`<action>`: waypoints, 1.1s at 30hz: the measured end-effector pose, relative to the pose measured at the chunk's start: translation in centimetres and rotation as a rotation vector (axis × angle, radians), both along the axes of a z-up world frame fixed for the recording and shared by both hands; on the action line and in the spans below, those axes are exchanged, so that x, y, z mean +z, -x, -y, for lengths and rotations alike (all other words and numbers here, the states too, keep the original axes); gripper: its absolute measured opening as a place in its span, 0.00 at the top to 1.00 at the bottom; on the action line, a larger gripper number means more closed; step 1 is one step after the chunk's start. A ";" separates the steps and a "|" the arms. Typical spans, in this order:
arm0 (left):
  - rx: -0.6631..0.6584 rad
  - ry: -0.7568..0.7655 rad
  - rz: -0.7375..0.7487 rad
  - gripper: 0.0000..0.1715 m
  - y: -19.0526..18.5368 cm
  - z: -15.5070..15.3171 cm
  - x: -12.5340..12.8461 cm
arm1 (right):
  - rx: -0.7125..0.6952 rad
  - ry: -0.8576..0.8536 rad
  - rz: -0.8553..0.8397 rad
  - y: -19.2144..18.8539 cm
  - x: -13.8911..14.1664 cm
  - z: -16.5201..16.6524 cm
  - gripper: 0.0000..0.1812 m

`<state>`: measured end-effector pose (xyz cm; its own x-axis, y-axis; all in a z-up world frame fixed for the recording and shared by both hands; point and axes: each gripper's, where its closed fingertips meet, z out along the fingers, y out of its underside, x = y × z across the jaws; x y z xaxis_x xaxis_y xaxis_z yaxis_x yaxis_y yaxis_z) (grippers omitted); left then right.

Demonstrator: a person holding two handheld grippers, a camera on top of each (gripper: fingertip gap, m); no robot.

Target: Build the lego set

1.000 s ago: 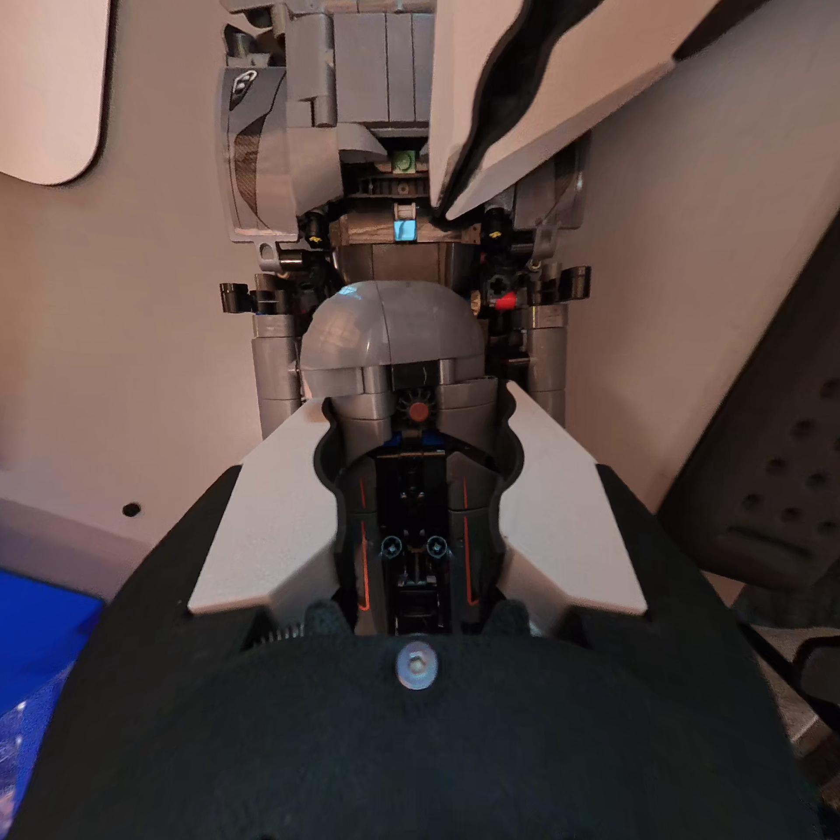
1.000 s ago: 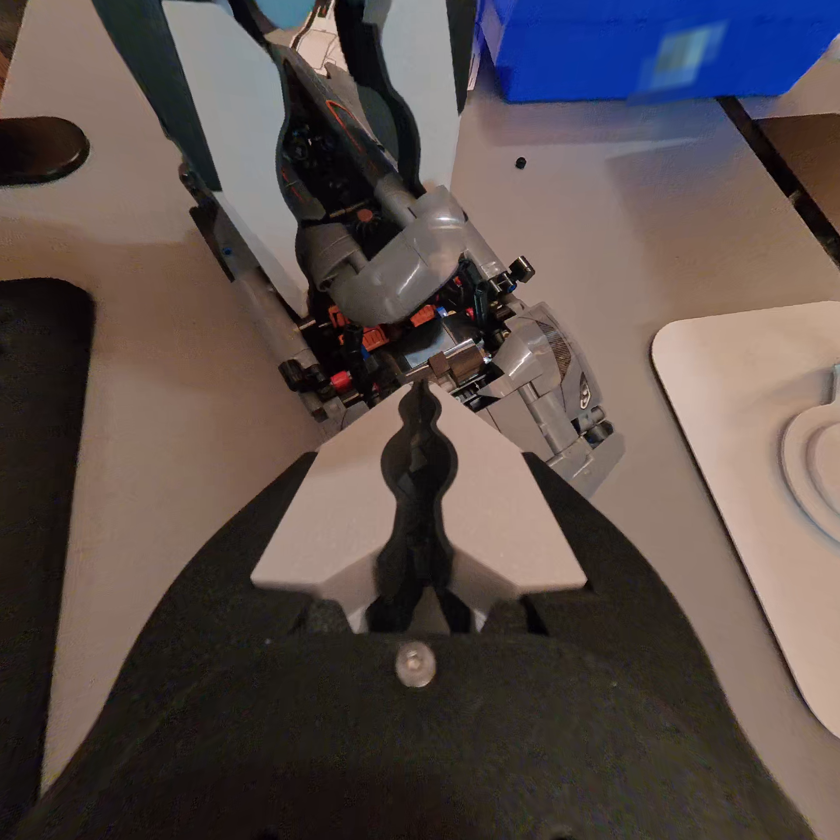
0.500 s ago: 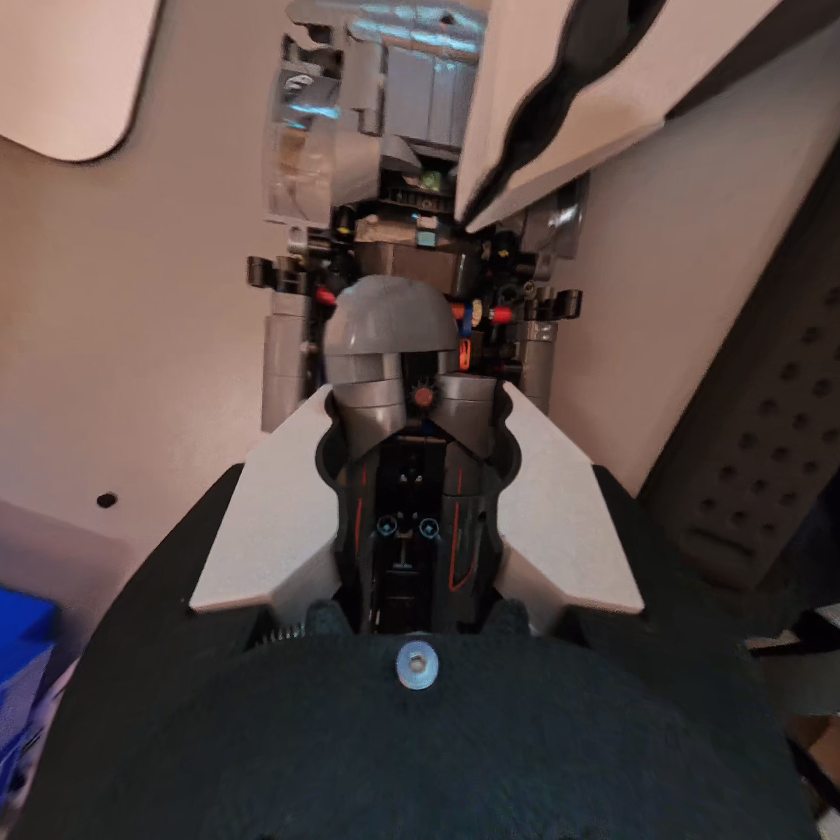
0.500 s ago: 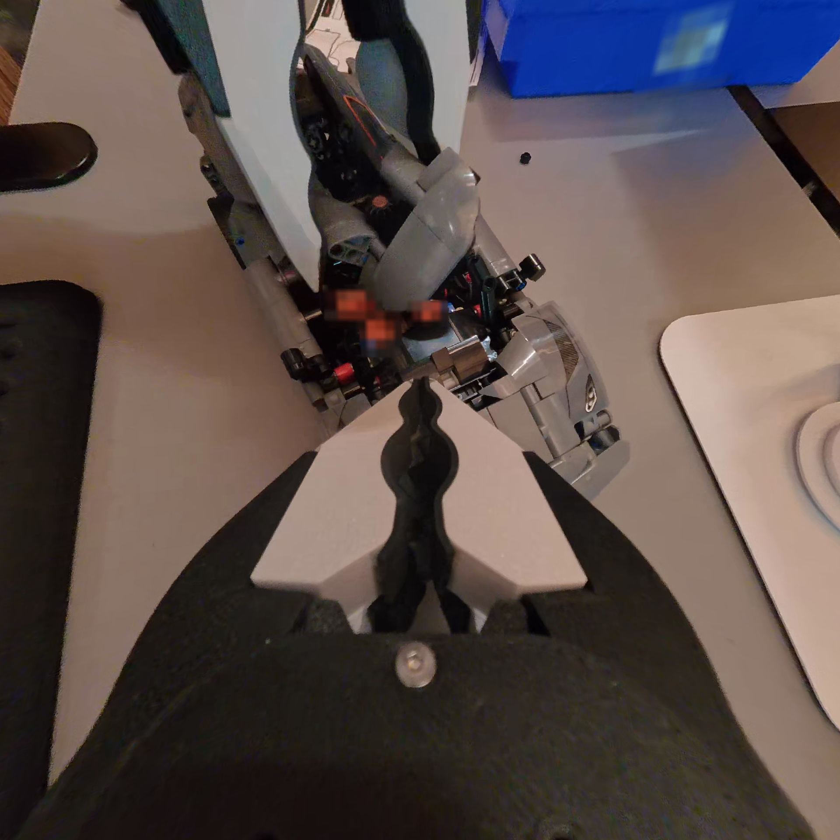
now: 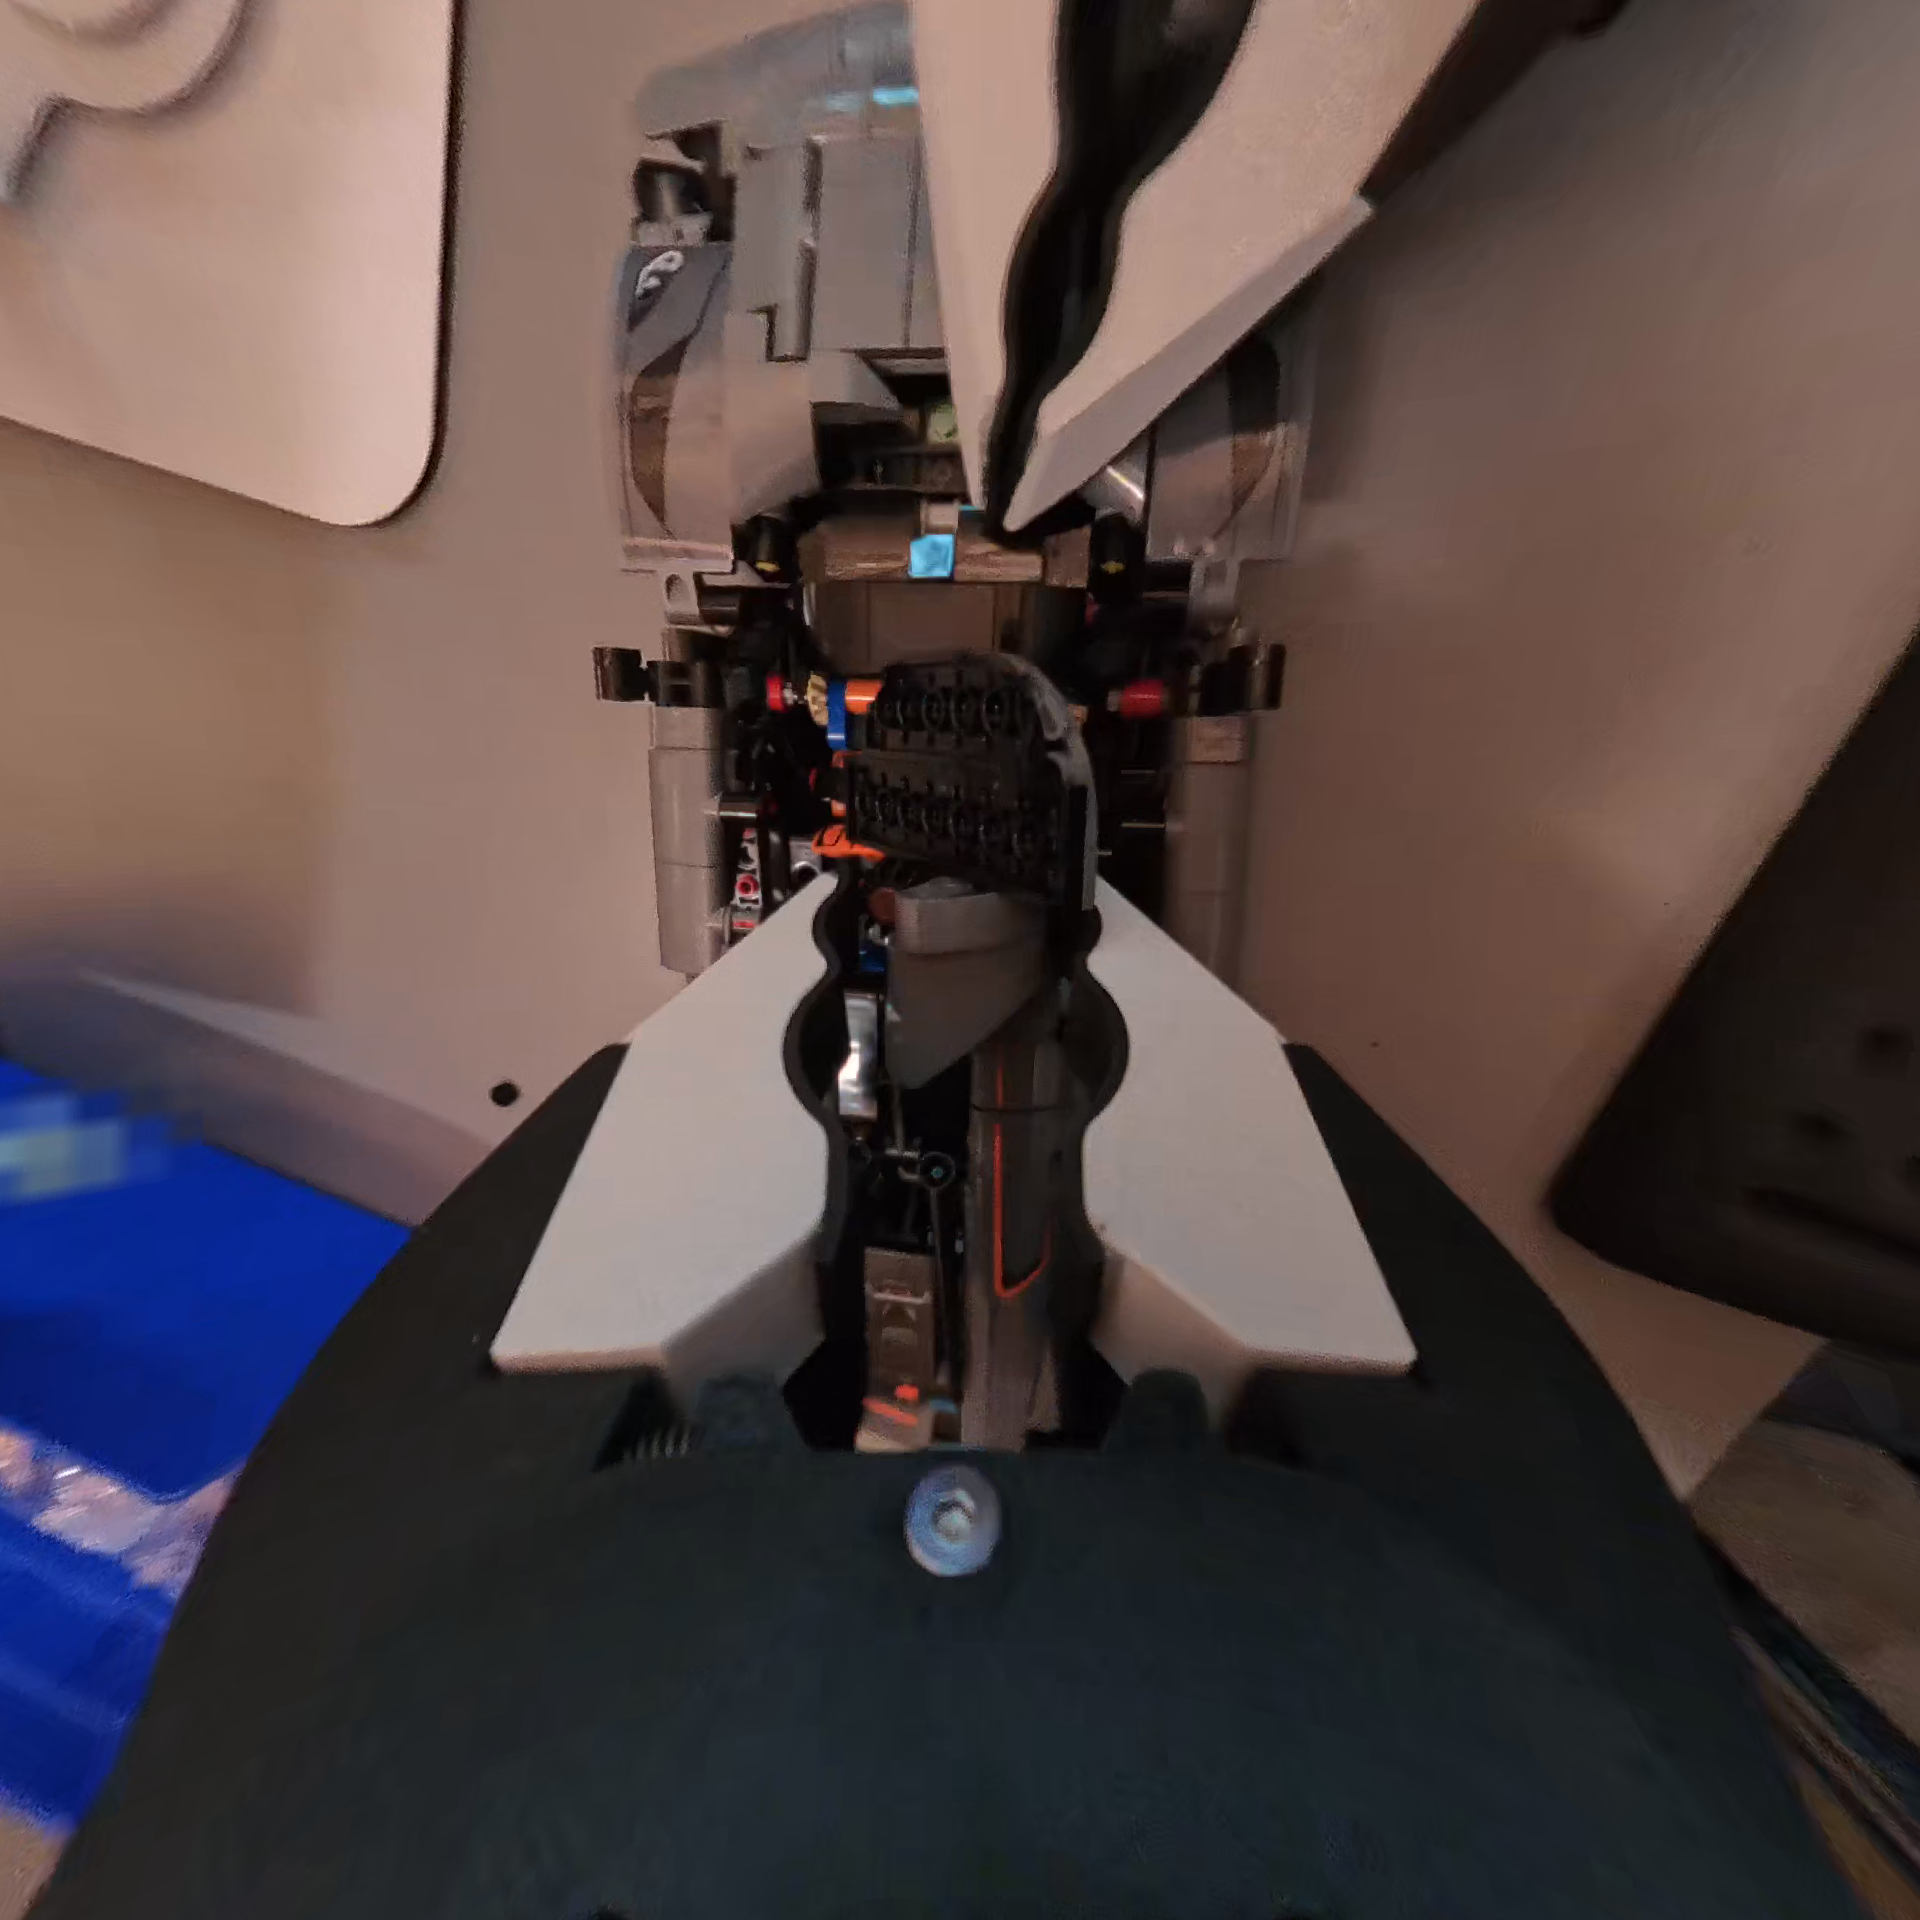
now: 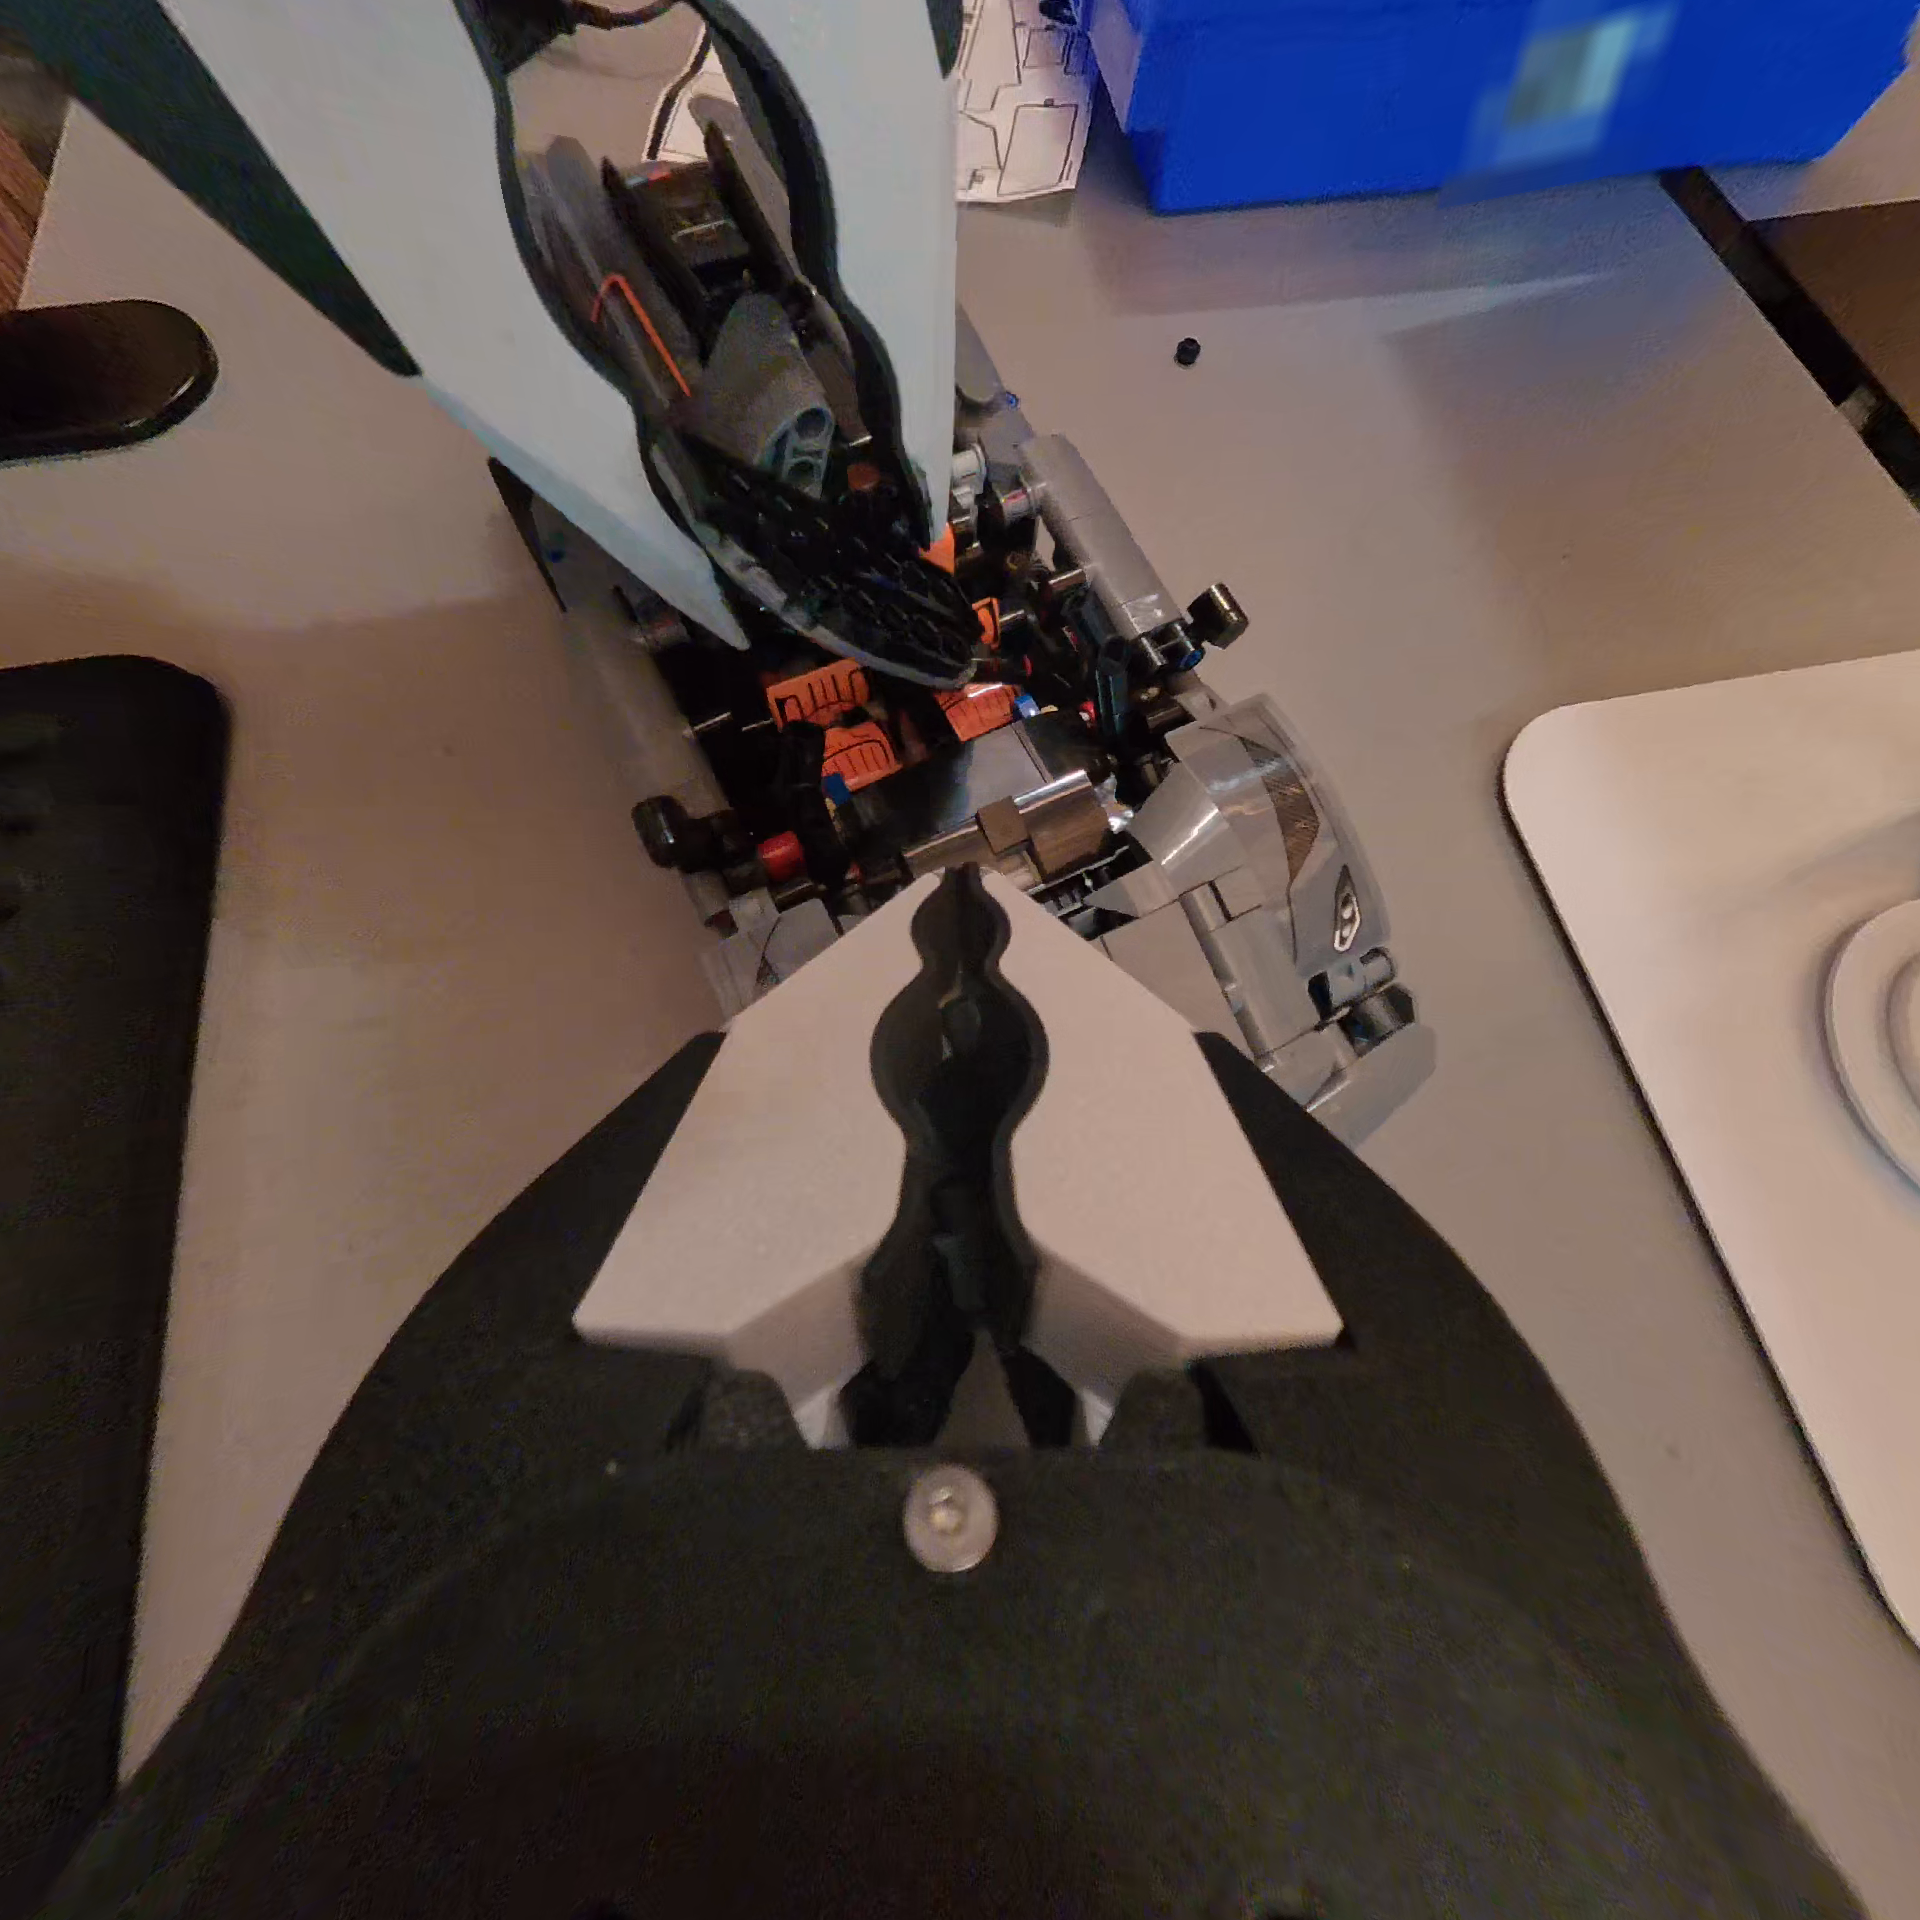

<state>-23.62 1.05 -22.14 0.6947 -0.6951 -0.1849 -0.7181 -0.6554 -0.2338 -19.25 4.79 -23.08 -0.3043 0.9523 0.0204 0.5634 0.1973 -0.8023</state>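
A grey lego car chassis (image 6: 1247, 810) with orange seats lies on the grey table and also shows in the left wrist view (image 5: 790, 260). My left gripper (image 5: 961, 904) is shut on a grey roof sub-assembly (image 5: 977, 790) with an orange stripe. The sub-assembly is turned on its side with its black studded underside showing, and it is held just above the open cockpit. The right wrist view shows that gripper (image 6: 842, 561) and the sub-assembly (image 6: 862, 592) from the front. My right gripper (image 6: 961, 883) is shut, with its tips against the car's dashboard edge; it also shows in the left wrist view (image 5: 1003, 509).
A blue bin (image 6: 1455, 94) stands behind the car, with an instruction sheet (image 6: 1023, 114) beside it. A white pad (image 6: 1714, 935) lies to the right and a black mat (image 6: 94, 1039) to the left. A small black piece (image 6: 1187, 351) lies loose on the table. Left tips to right tips: about 7 cm.
My left gripper has rolled the roof sub-assembly from dome-up onto its side, so its black underside now shows. The right gripper has stayed shut at the car's front.
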 end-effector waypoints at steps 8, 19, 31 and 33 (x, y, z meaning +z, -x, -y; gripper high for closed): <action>0.017 -0.079 0.051 0.80 -0.1 0.1 0.1 | -0.011 -0.011 0.008 0.0 0.0 0.0 1.00; -0.045 -0.009 -0.066 0.80 -0.3 -0.3 -0.1 | -0.019 0.023 0.014 -0.1 -0.1 -0.2 1.00; -0.182 -0.056 -0.035 0.80 -1.2 -1.1 -0.1 | -0.025 0.030 0.013 -0.3 -0.1 -0.5 1.00; -0.086 -0.056 0.035 0.79 -1.1 -1.3 -0.1 | -0.024 0.034 0.013 -0.3 0.0 -0.5 1.00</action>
<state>-22.51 2.32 -22.27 0.6394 -0.7419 -0.2021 -0.7622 -0.5767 -0.2942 -18.99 5.26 -23.13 -0.2813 0.9595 -0.0161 0.5781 0.1560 -0.8009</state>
